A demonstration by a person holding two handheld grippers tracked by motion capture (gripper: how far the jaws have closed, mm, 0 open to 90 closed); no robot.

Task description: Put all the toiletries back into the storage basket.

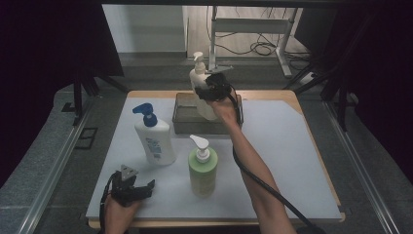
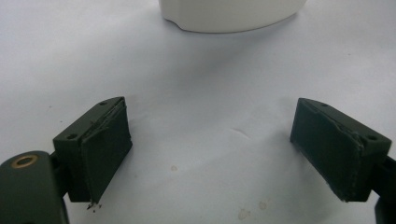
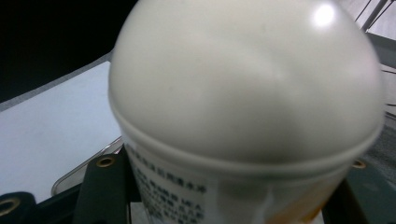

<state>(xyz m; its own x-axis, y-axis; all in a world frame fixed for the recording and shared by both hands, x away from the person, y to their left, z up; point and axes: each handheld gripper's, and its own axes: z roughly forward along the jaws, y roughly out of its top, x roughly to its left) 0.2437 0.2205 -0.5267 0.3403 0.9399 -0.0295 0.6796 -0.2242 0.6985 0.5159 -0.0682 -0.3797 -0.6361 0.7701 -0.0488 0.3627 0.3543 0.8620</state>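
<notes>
Right gripper (image 1: 207, 92) clamped on the cream pump bottle (image 1: 198, 78), held over the clear tray (image 1: 181, 117) at the table's far centre; left gripper (image 1: 141, 187), jaws wide and empty, resting near left on the white mat (image 1: 292, 161).

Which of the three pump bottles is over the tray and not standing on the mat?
The cream bottle, which the right gripper grips over the grey tray. The blue-capped white bottle and the green bottle both stand on the mat.
</notes>
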